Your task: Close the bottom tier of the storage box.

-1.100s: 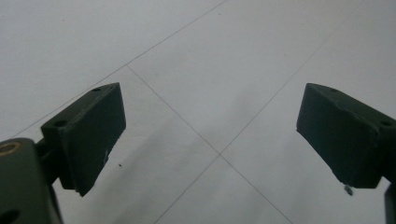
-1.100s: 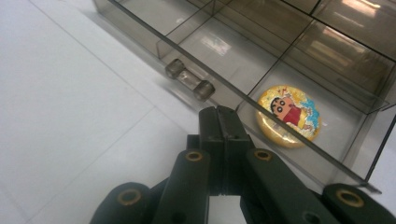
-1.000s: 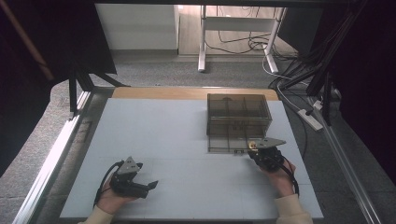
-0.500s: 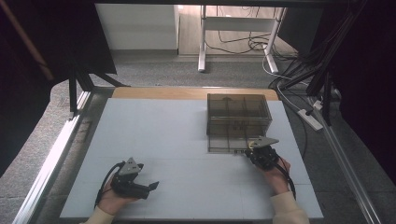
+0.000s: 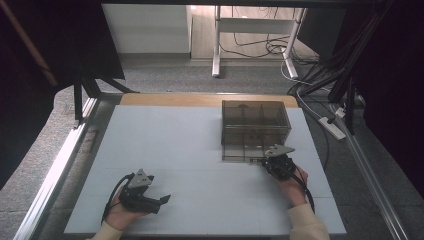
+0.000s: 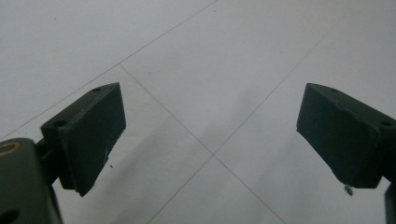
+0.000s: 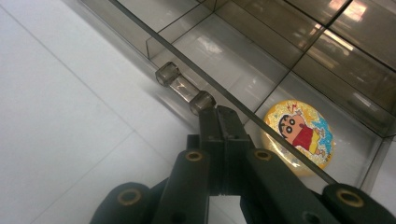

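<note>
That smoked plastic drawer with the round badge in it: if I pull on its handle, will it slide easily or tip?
The drawer looks thin-walled and nearly empty, so probably light and easy to slide. The round badge lies loose and flat, so it may skid on a jerk. The organizer box stands unfastened on the smooth table, so it might drag along with the shut right gripper.
</note>
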The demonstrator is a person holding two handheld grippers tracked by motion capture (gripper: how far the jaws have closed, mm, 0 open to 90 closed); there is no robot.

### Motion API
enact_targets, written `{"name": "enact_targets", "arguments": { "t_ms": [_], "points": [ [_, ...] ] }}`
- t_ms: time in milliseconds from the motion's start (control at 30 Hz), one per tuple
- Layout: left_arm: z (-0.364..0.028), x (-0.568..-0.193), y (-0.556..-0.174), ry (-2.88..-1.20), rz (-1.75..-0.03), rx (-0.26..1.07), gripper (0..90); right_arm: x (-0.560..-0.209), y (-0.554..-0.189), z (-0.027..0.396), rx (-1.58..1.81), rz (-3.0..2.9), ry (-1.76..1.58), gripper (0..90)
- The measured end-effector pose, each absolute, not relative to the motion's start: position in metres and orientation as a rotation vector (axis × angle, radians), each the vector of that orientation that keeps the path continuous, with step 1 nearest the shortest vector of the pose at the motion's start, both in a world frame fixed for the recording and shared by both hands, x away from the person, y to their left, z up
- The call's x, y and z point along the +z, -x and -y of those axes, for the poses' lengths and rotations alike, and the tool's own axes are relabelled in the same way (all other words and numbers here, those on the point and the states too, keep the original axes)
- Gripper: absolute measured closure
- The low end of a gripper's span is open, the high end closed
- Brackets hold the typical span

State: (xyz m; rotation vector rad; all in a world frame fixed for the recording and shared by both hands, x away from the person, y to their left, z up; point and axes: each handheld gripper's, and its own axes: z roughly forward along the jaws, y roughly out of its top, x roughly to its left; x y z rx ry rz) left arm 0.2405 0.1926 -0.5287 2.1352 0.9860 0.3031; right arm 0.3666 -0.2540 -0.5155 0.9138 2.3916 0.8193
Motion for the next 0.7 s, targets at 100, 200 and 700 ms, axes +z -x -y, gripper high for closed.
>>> {"name": "enact_targets", "arguments": {
  "t_ms": [100,200,700],
  "points": [
    [-0.193,-0.529,-0.241,-2.133,-0.987,0.302,8.2,-0.516,-0.368,0.253,0.817,-2.382,-0.916,89.4],
    [-0.193,-0.529,-0.241,-2.134,-0.986,0.301,8.2,-0.516,-0.37,0.253,0.812,-2.377,-0.918,89.3],
    [-0.193,-0.529,-0.241,-2.137,-0.985,0.304,8.2,-0.514,-0.382,0.257,0.846,-2.34,-0.935,89.3]
  ]
}}
